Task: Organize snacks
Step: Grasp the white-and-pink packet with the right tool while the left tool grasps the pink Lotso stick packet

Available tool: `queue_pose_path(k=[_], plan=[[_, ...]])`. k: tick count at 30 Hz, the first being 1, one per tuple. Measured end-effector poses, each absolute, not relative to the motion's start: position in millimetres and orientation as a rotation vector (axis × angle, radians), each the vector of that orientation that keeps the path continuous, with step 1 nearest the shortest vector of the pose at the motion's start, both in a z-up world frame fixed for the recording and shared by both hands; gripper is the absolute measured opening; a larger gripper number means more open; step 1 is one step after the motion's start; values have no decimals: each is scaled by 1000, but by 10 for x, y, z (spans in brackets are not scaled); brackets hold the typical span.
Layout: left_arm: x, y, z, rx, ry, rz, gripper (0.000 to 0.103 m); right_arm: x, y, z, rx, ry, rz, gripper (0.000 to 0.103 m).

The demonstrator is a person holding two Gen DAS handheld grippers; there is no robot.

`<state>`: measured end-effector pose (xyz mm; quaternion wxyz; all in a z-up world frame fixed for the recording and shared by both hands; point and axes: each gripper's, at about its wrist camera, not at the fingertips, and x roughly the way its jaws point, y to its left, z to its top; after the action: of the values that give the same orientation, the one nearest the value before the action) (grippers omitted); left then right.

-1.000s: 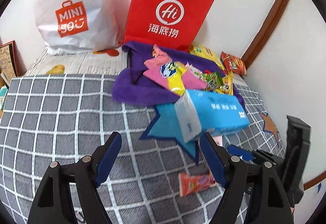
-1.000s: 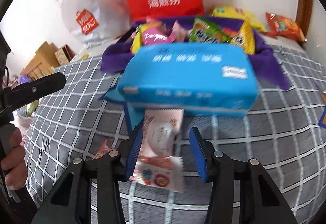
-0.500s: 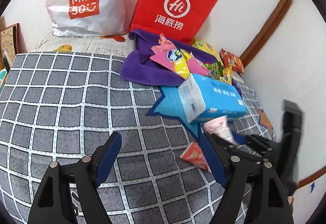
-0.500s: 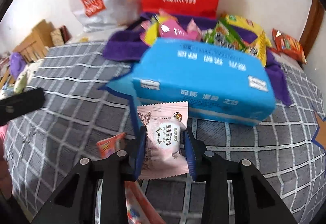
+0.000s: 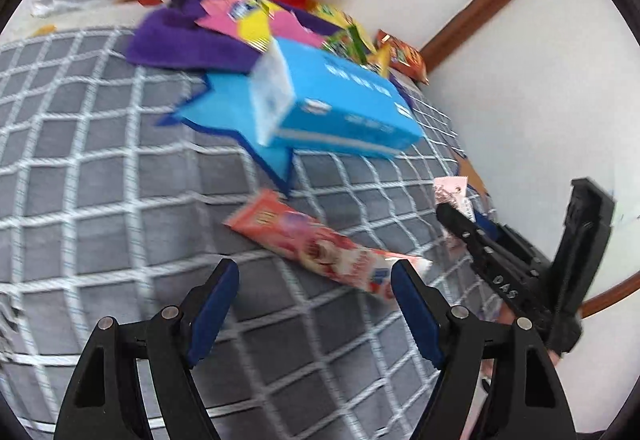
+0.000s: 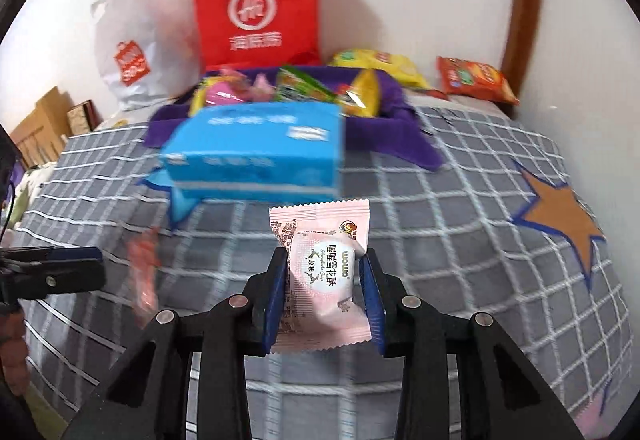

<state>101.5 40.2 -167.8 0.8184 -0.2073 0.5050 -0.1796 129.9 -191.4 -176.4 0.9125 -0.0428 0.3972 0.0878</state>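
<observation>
Right wrist view: right gripper is clamped on a pale pink snack packet, both blue pads pressed into its sides, packet lifted off the grey checked bedcover. Packet's top seal sticks up past the fingertips, bottom edge hangs back between the fingers. Jaws have just closed on it.

Ahead of the packet sits a blue tissue pack, lying flat, partly on a blue star patch. Behind that, a purple cloth tray holds a heap of mixed snack bags, yellow, green and pink. A red paper bag and a white plastic bag stand against the wall. An orange chip bag lies at the back right, outside the tray. An orange star patch is on the cover to the right.

Left wrist view: left gripper is spread wide, nothing between the fingers. A long red-orange snack stick pack lies on the cover just beyond its tips, one end close to the right-side finger; contact can't be told. The right gripper shows at the right edge with the pink packet in its tips. Frame is motion-blurred.
</observation>
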Motion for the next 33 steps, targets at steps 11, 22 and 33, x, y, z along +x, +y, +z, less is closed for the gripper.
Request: queue_pose_path(k=[11,22,33], plan=[[1286,-152,-1759,-306,1068,-234,65,1363,-2094,-2054,-7,879,252,37],[1411,81,-1764,-488,1068,-81,67,1407,-2178,-2074,52,877,293,37],[1743,-179,-1790,-364,1064,-21,73,1435,-2256,-2086,117,879,326,38]])
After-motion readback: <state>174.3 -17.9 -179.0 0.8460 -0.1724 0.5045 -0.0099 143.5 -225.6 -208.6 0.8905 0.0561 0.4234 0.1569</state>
